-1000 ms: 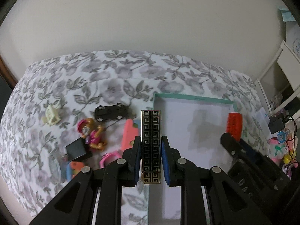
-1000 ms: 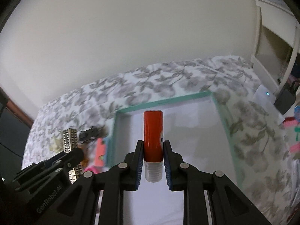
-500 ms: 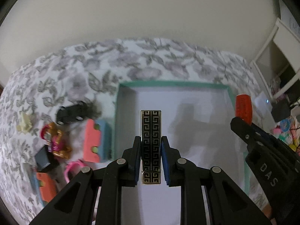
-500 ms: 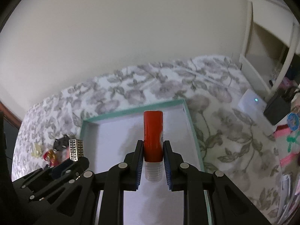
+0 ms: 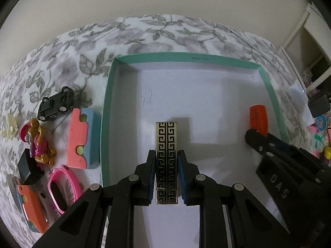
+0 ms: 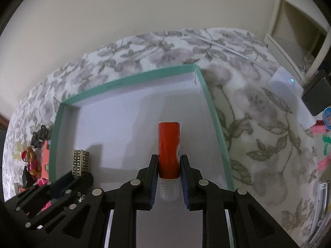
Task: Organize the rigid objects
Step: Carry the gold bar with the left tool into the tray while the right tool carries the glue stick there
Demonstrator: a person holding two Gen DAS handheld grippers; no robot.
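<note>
Both claws over the teal box (image 5: 269, 86)

Left gripper (image 5: 166, 161) pinches a patterned bar (image 5: 166, 144), right gripper (image 6: 169, 165) an orange tube (image 6: 168, 144); toys on floral bedspread (image 5: 144, 33).

The lower part of the patterned black-and-gold bar (image 5: 166, 161) is covered at both sides by the left gripper's pads; in the right wrist view only its tip is seen above the left gripper (image 6: 68, 184); the orange tube (image 5: 258, 120) is hidden below by the right gripper's finger (image 5: 266, 144); the orange toy (image 5: 33, 208) is cut by the lens edge; the small writing on the teal box's rim (image 5: 200, 58) cannot be read; items at the right border (image 6: 324, 128) are cropped and unidentifiable.
</note>
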